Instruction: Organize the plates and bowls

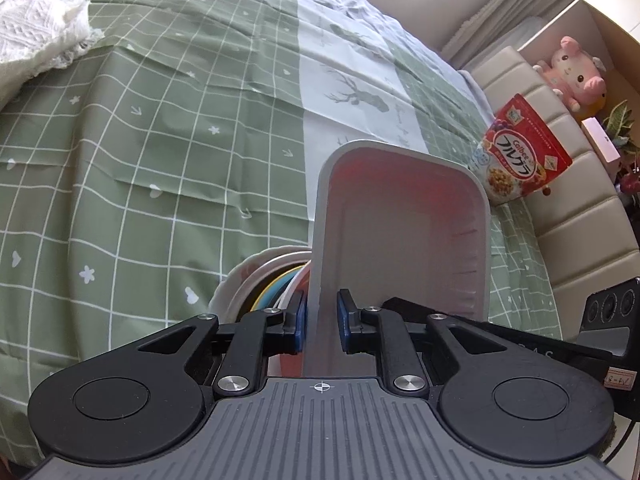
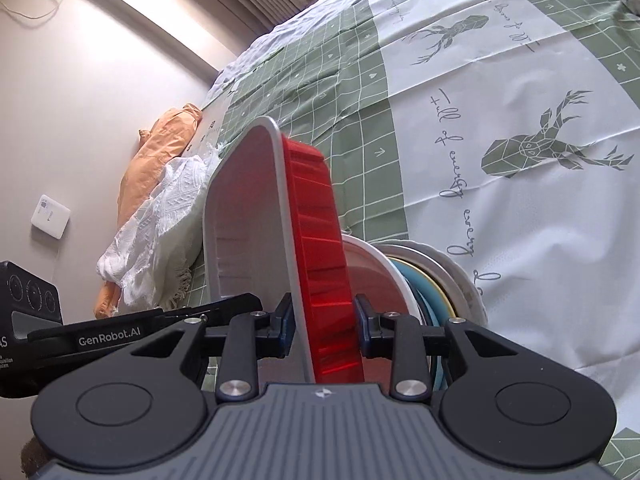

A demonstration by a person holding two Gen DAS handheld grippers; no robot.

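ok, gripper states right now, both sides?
Left gripper: shut on the rim of the red rectangular dish.
Right gripper: shut on the opposite wall of the same dish, above the stacked plates.

A rectangular dish [image 1: 404, 216] with rounded corners is seen from both wrist views: pale grey-white inside with a grey rim, red ribbed outer wall [image 2: 316, 240]. It is held up off the cloth, tilted on edge, with opposite rim sides clamped. Faint ribbing is visible along one inner side wall.

Behind and below it, a stack of round plates and bowls [image 2: 432, 280] is seen, resting on the green checked cloth. The stack is nested: a white-rimmed red piece [image 2: 368, 268] nearest the dish, then blue and yellow rims, then a larger white plate [image 1: 236, 284] outermost. Whether the dish is touching the stack cannot be told.
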